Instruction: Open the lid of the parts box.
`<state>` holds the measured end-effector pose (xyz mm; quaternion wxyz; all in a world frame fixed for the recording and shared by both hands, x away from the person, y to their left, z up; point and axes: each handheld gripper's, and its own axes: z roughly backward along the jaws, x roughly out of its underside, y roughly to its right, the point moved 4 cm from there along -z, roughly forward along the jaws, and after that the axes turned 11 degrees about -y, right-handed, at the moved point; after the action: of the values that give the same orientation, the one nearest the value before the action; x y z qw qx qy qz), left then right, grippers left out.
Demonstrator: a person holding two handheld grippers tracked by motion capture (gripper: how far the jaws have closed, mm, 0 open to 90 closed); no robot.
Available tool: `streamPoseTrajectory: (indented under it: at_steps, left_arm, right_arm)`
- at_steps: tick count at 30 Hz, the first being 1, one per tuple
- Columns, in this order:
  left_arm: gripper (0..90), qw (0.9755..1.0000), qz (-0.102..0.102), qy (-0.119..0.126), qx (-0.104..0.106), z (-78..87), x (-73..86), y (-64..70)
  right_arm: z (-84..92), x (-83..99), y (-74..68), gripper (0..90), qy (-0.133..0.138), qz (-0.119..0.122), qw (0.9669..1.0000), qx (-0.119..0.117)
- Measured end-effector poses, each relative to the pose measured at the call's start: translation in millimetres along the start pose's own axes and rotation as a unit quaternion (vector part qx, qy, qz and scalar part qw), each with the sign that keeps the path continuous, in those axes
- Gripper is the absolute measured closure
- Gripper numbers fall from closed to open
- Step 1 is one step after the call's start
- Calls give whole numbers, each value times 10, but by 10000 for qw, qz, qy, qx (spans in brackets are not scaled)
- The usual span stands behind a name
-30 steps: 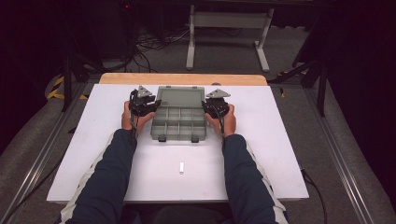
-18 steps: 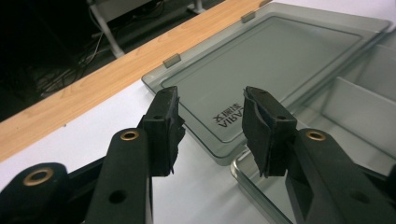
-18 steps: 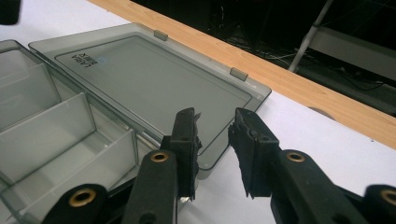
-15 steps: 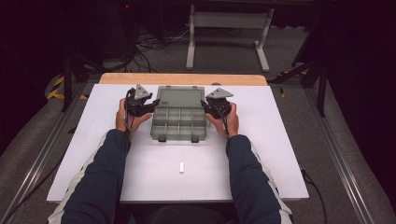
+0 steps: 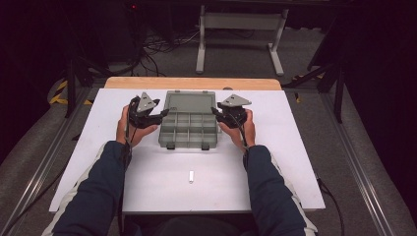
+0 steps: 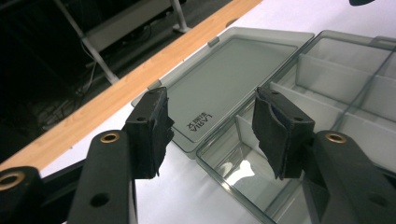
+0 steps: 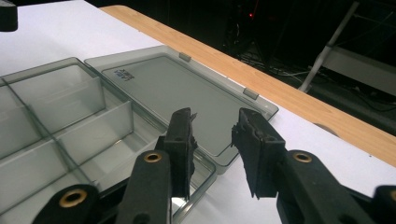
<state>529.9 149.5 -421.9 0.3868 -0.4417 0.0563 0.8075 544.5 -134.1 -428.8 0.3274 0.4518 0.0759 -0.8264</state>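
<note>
1. The grey compartment box (image 5: 189,129) is seen at mid-table, its lid (image 5: 191,102) laid flat open toward the wooden far edge (image 5: 192,83).
2. The left gripper (image 5: 156,117) is held at the box's left edge; its jaws have just been opening, with nothing gripped.
3. The right gripper (image 5: 220,115) is held at the right edge, its jaws likewise just opening and empty.
4. Bare table (image 5: 147,182) is left on the near side, broken by a small white piece (image 5: 191,176).

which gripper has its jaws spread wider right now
The left gripper: its jaws stand far apart above the open organizer box. The right gripper shows a clearly narrower gap. Neither holds anything.
</note>
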Motion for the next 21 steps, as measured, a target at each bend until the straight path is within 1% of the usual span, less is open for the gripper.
streamPoseTrajectory:
  at_steps: [4, 6, 7, 9, 10, 11, 12, 13, 15, 17, 18, 20, 21]
  left_arm:
    - [450, 9999, -83, 56, -18, 61, 2, 43]
    - [440, 9999, -92, 129, 31, 88, 5, 71]
    - [434, 9998, -152, 137, 52, 114, 5, 100]
    - [430, 9997, -178, 152, 57, 127, 5, 117]
    - [427, 9996, -239, 157, 52, 143, 6, 131]
    - [427, 9994, -307, 172, 26, 157, 9, 142]
    - [425, 9994, -301, 172, 38, 171, 21, 162]
    - [420, 9992, -345, 184, 41, 182, 30, 168]
    - [403, 9992, -312, 228, 75, 206, 54, 190]
    - [394, 9990, -324, 273, 115, 234, 79, 204]
    - [388, 9990, -291, 323, 133, 254, 94, 213]
    - [372, 9988, -288, 371, 148, 285, 115, 231]
    - [363, 9987, -293, 398, 152, 296, 122, 240]
  right_arm:
    - [65, 9, -22, 654, 58, 36, 10000, -62]
    - [103, 20, -45, 642, 96, 82, 9999, -108]
    - [119, 24, -58, 639, 109, 127, 9998, -108]
    - [129, 26, -67, 635, 117, 154, 9998, -102]
    - [157, 31, -96, 621, 141, 217, 9996, -135]
    - [157, 31, -96, 621, 141, 217, 9996, -135]
    - [168, 35, -110, 617, 154, 245, 9995, -160]
    - [182, 42, -127, 611, 161, 275, 9993, -175]
    - [212, 52, -155, 595, 197, 328, 9990, -210]
    - [250, 65, -184, 572, 246, 393, 9987, -206]
    - [262, 70, -194, 558, 266, 403, 9986, -227]
    - [298, 85, -221, 519, 276, 448, 9983, -230]
    - [327, 100, -246, 490, 286, 525, 9979, -246]
